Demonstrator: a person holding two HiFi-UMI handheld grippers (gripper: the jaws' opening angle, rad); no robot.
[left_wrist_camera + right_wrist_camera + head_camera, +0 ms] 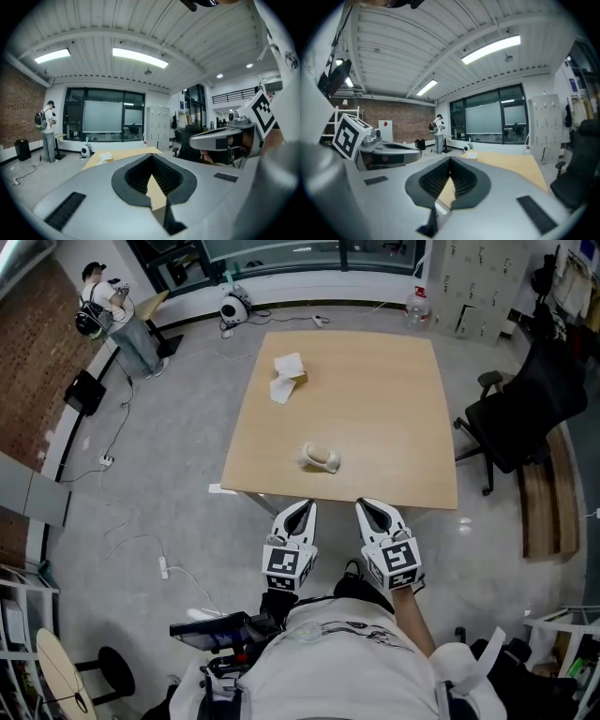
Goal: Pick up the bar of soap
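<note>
A pale, cream-coloured bar of soap [319, 457] lies on the light wooden table [375, 409], near the front edge and a little left of the middle. Both grippers hang side by side just short of that front edge, close to the person's body. The left gripper [302, 506] is shut with nothing in it, and the soap lies beyond it, slightly to its right. My right gripper [367, 505] is likewise shut and empty. In the left gripper view the closed jaws [152, 160] point along the tabletop [123, 153]. The right gripper view shows its shut jaws [450, 161] and the table [513, 165]; the soap is hidden in both.
Crumpled white paper [287, 378] lies at the table's far left. A black office chair [530, 399] stands to the right beside a wooden bench [544, 493]. A person [112, 315] stands far left. A water bottle [417, 306], a white round device [234, 307] and cables sit on the floor.
</note>
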